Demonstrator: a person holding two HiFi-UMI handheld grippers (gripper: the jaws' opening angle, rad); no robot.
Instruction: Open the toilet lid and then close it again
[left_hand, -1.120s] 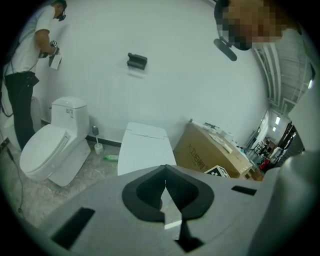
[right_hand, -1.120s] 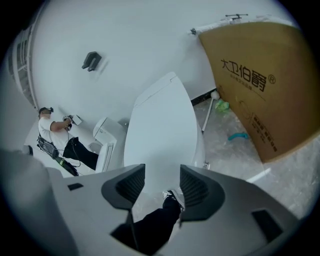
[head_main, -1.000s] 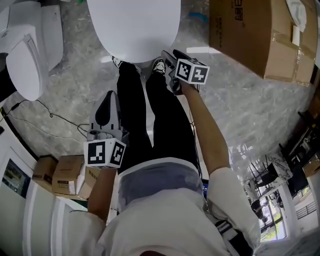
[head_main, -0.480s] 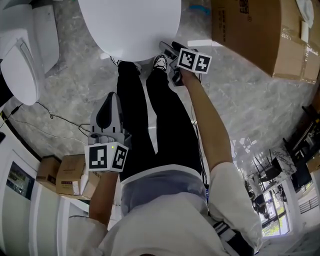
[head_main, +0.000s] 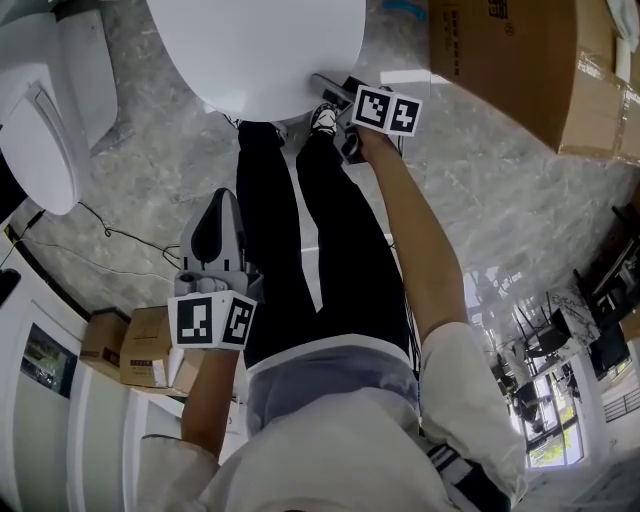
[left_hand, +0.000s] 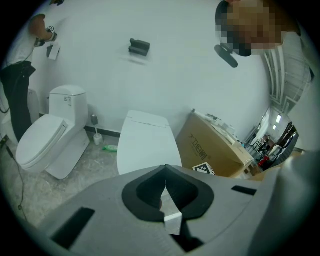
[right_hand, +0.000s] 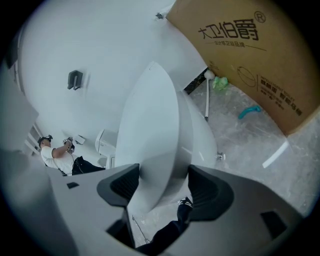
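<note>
— While the person is standing over it, where is the toilet lid lying in the head view?
— Top centre, lying shut, with the right gripper hanging at its near rim and the left gripper hovering lower left.
— In the left gripper view?
— Its jaws are pressing together, empty. The lid is sitting mid-frame.
— The right gripper view?
— Its jaws have just been opening and are standing wide about the lid's edge, not pinching it.

Bright, even indoor light; shadows soft, faint. Toilet lid near blown-out white. Glossy floor carries pale glare streaks. Window overexposed. Gripper views: strong fisheye bending, dark vignetted corners, slight softness at close range.
</note>
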